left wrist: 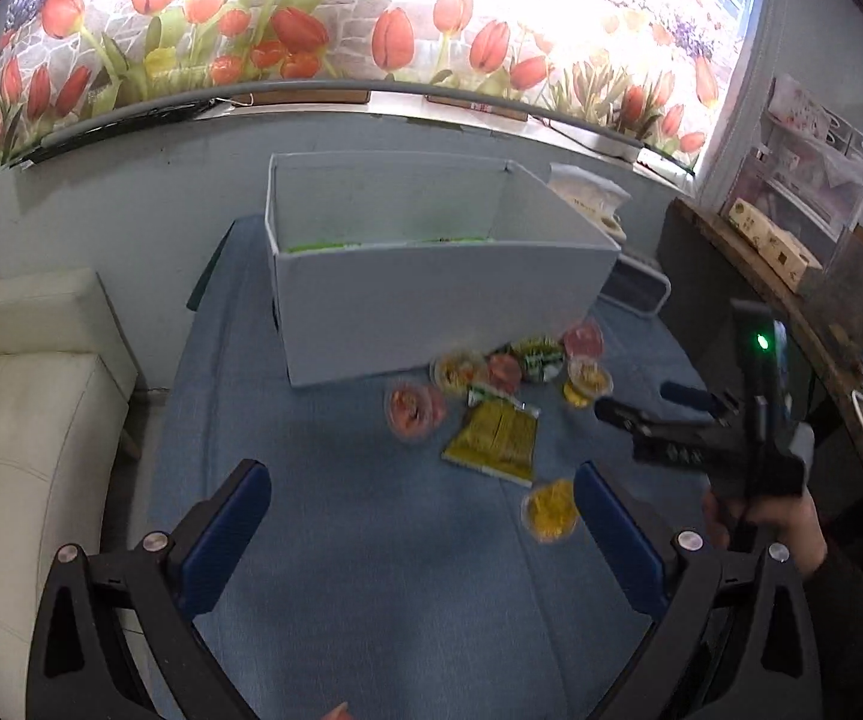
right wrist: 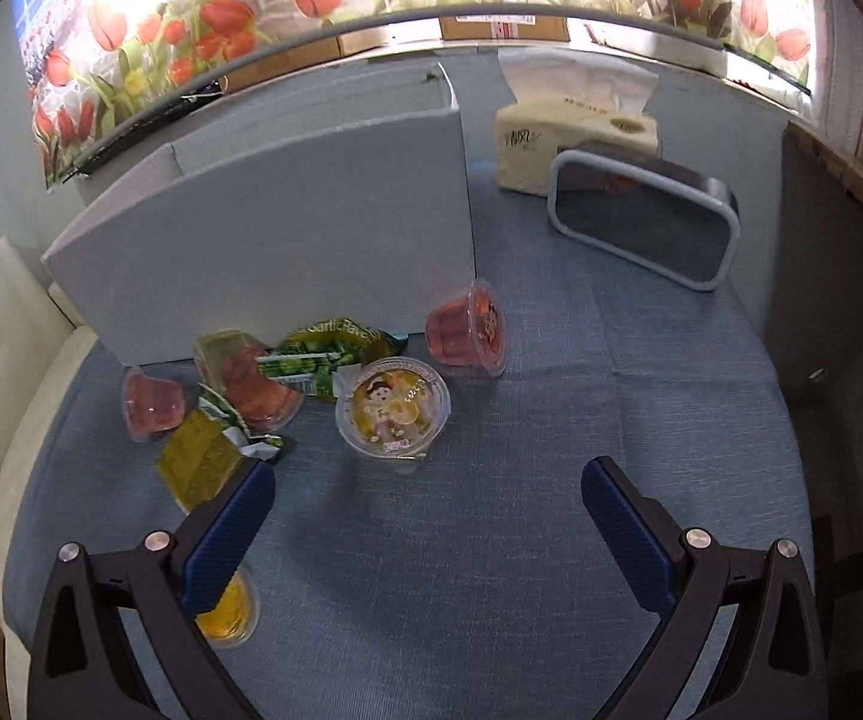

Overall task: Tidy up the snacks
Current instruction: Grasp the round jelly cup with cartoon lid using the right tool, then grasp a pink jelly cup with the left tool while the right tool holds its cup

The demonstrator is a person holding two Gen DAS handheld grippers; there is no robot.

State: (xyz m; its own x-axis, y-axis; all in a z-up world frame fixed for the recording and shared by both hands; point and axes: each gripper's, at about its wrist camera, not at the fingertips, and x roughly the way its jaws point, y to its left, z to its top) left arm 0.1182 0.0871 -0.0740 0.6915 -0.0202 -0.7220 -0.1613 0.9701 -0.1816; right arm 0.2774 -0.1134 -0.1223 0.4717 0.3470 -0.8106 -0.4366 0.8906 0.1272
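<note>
A white box (left wrist: 431, 282) stands on the blue tablecloth (left wrist: 371, 570); it also shows in the right wrist view (right wrist: 287, 240). Green packets lie low inside it. Several jelly cups and snack packets lie in front of it: a yellow cup (right wrist: 392, 407), a red cup on its side (right wrist: 467, 330), a green pea packet (right wrist: 323, 357), a yellow-green packet (left wrist: 494, 438) and a yellow cup (left wrist: 550, 510). My left gripper (left wrist: 422, 492) is open and empty above the cloth. My right gripper (right wrist: 428, 492) is open and empty near the yellow cup; it shows from the side in the left wrist view (left wrist: 641, 408).
A tissue pack (right wrist: 575, 138) and a grey-rimmed tray on its edge (right wrist: 641, 222) stand right of the box. A white sofa (left wrist: 17, 420) is on the left. A wooden shelf with boxes (left wrist: 791, 252) runs along the right. A tulip-print wall is behind.
</note>
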